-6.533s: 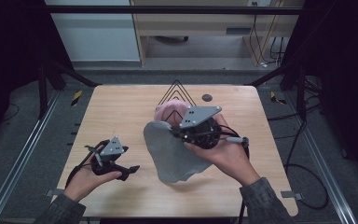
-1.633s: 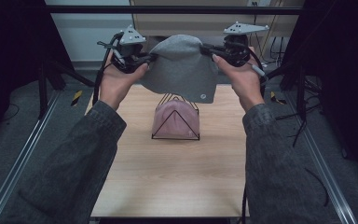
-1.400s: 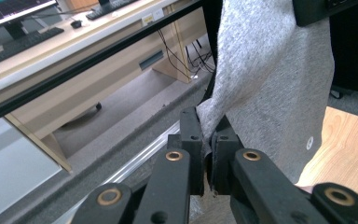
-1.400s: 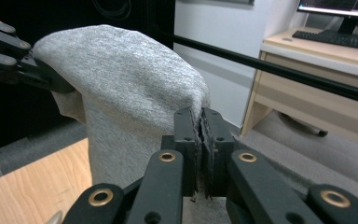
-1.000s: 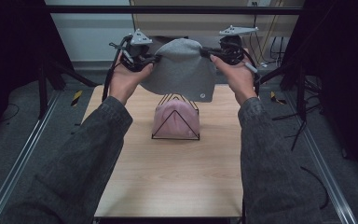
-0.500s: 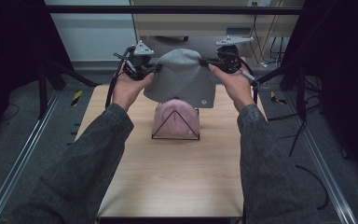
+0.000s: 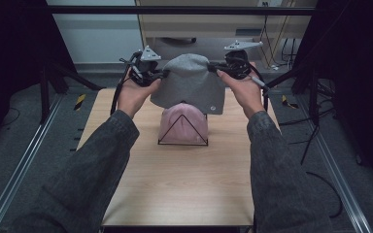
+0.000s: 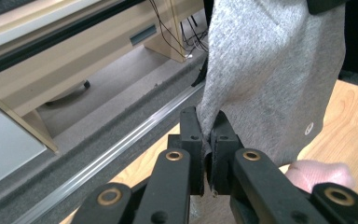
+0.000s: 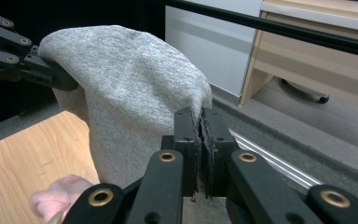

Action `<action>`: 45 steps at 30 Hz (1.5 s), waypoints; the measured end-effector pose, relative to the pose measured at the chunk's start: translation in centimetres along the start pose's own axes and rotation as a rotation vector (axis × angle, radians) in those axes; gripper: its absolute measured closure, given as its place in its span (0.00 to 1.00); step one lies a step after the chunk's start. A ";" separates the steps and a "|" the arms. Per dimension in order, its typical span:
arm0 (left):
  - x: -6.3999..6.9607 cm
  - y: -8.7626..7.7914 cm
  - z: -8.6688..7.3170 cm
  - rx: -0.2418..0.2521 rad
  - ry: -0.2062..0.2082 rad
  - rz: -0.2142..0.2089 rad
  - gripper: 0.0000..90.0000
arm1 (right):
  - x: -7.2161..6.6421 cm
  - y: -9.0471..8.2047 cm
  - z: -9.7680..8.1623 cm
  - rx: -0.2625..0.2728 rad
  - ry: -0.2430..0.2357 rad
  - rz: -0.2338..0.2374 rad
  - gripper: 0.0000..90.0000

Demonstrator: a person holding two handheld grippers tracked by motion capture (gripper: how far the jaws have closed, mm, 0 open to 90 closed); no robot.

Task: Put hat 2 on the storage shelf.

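Note:
A grey knit hat [image 7: 189,85] hangs in the air between both grippers, just above a pink hat [image 7: 183,124] that sits on a black wire stand [image 7: 183,141] on the wooden table [image 7: 175,184]. My left gripper [image 7: 161,74] is shut on the grey hat's left edge [image 8: 209,135]. My right gripper [image 7: 212,65] is shut on its right edge [image 9: 198,114]. The grey hat [image 8: 270,79] carries a small round logo [image 8: 309,129]. The top of the pink hat [image 8: 319,170] shows below it, as does the pink hat [image 9: 60,193] in the right gripper view.
A pale wooden cabinet [image 7: 209,26] and cables [image 7: 277,34] stand beyond the table's far edge. Metal rails [image 7: 24,165] run along both sides of the table. Dark frame legs [image 7: 48,82] stand at the back left and right.
Both hands have lowered the grey hat and moved it nearer, so its lower edge now overlaps the top of the pink hat. The pink hat and stand have not moved.

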State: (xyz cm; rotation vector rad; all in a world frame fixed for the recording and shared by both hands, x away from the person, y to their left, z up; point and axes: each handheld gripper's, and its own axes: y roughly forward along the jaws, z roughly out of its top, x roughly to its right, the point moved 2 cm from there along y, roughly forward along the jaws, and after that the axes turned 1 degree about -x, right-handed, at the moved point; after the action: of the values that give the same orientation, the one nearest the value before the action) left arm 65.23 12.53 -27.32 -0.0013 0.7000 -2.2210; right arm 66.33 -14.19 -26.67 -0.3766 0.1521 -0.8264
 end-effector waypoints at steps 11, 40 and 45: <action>0.3 1.4 -2.1 -0.040 -0.001 -0.012 0.96 | -0.3 1.4 -2.2 -0.054 0.002 0.006 0.96; 1.2 3.3 -6.7 -0.097 -0.036 -0.040 0.96 | -1.3 4.1 -7.2 -0.161 0.015 0.034 0.96; 1.4 3.5 -7.4 -0.110 -0.040 -0.044 0.96 | -1.6 4.6 -7.9 -0.175 0.020 0.037 0.96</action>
State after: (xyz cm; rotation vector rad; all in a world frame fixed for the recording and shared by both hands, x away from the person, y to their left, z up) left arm 65.11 13.27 -35.61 -0.1171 0.8064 -2.2151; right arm 66.22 -12.33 -35.74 -0.5292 0.2502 -0.7823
